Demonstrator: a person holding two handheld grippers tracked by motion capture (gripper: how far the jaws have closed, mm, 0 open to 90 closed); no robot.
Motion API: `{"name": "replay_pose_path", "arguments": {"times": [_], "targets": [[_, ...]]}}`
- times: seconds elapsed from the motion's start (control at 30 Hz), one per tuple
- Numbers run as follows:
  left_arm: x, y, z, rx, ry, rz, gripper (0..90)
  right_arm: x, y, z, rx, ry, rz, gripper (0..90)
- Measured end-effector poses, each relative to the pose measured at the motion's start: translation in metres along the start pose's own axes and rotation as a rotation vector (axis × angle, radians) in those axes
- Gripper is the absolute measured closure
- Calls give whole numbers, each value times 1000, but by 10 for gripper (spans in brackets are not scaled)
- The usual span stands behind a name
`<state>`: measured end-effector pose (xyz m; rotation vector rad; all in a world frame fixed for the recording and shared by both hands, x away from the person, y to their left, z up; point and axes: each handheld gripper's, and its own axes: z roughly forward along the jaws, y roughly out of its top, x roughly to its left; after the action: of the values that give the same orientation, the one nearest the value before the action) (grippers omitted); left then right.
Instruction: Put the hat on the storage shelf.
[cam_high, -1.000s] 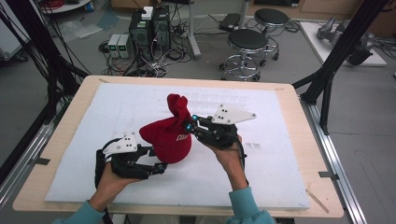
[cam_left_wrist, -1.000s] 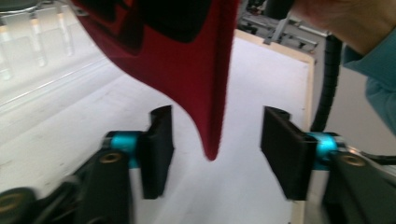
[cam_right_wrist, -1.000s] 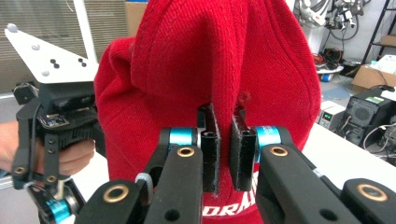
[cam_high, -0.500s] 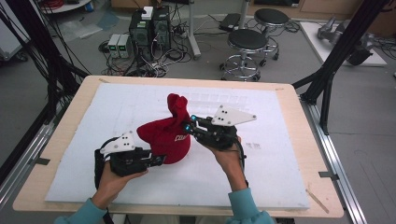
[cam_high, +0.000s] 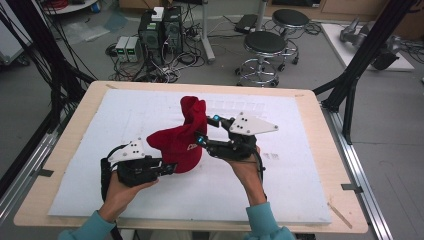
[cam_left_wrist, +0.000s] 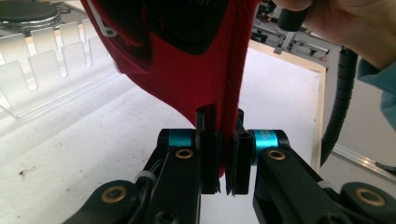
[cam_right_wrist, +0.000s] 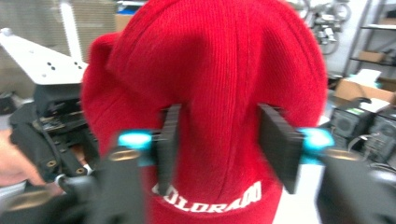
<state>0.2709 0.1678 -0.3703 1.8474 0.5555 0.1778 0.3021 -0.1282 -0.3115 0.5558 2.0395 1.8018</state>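
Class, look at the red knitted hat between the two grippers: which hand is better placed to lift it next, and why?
Probably the left. The left gripper has its fingers clamped on the red hat's ribbed edge. The right gripper has just been opening; its fingers stand apart, with the hat's knit between them and no firm grip.

The red beanie (cam_right_wrist: 210, 102) is blurred, its white lettering cut off below

Both your grippers met over the middle of the table.
Your left gripper (cam_high: 167, 167) was clamped tight, jaws nearly together; your right gripper (cam_high: 207, 131) had just been opening, its jaws parted, with your forearms reaching in from below.
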Motion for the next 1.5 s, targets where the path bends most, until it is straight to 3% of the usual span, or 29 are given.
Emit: {"name": "replay_pose_path", "arguments": {"times": [0.07, 0.17, 0.27, 0.33, 0.47, 0.6, 0.93, 1.23, 1.5], "targets": [[1, 2, 0, -9, 8, -1, 854, -1, 0, -3, 5, -57, 2, 214], [3, 6, -1, -22, 26, 5, 854, -5, -2, -6, 13, -88, 13, 104], [5, 14, -1, -38, 53, 23, 854, -6, -3, -10, 47, -108, 0, 94], [8, 22, -2, -52, 73, 31, 854, -6, -5, -13, 67, -121, 2, 21], [16, 36, -2, -76, 111, 49, 854, -10, -10, -26, 87, -163, 7, 16], [27, 53, 1, -51, 161, 78, 854, -15, -17, -46, 93, -219, 22, 16], [55, 81, 12, -58, 261, 126, 854, -27, -37, -98, 72, -324, 73, 5], [71, 89, 43, -12, 294, 120, 854, -27, -72, -127, 54, -372, 101, 6], [87, 89, 65, -19, 339, 116, 854, -28, -107, -140, 35, -413, 136, 5]]}}
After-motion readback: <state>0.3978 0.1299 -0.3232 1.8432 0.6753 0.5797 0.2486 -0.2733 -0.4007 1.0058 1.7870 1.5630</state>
